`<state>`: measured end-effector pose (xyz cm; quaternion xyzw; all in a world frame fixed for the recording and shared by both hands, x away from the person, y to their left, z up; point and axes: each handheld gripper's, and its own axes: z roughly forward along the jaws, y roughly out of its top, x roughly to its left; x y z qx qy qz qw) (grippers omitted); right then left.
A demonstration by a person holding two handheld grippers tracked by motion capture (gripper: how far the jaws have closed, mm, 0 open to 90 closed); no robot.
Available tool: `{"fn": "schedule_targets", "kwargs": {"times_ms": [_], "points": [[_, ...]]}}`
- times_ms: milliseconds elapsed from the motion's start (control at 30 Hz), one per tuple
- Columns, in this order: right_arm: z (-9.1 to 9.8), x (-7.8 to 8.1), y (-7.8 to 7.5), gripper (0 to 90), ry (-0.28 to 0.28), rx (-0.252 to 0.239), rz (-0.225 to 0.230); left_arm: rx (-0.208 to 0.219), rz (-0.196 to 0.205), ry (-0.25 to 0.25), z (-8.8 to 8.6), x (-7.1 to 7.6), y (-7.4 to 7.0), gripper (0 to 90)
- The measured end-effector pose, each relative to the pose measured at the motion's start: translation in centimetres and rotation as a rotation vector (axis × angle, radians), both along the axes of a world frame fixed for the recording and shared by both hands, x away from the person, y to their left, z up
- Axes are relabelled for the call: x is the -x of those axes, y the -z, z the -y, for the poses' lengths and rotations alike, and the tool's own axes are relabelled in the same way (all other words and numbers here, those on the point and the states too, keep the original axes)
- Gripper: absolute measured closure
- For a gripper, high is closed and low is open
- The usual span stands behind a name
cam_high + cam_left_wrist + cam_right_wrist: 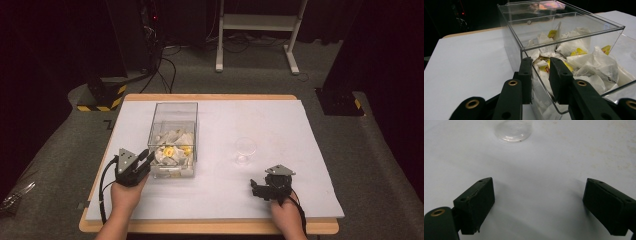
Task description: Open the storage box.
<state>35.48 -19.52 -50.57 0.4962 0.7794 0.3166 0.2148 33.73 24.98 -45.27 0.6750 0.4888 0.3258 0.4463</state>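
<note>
A clear plastic box (174, 112) holding several white tea bags (172, 149) with yellow tags stands on the white table cover, left of centre. My left gripper (148, 159) is at the box's near left corner. In the left gripper view its jaws (540, 75) stand close together with that corner of the box (574, 30) between them, pressed against its walls. A small clear glass (246, 149) stands right of the box. My right gripper (257, 190) rests low over the cover in front of the glass (513, 130), jaws wide apart and nothing between them (537, 205).
The white cover (280, 120) lies over a wooden table whose edge (210, 227) shows at the front. Beyond the far edge are a white frame's legs (256, 25), cables and dark stands on grey carpet.
</note>
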Motion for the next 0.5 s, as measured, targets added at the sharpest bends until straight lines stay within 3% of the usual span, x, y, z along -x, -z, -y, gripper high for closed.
{"fn": "schedule_targets", "kwargs": {"times_ms": [500], "points": [[0.0, 0.01, 0.0, 10.5, -0.001, 0.0, -0.001, 0.009, 0.001, 0.002, -0.31, 0.5, 0.42, 75.6]]}}
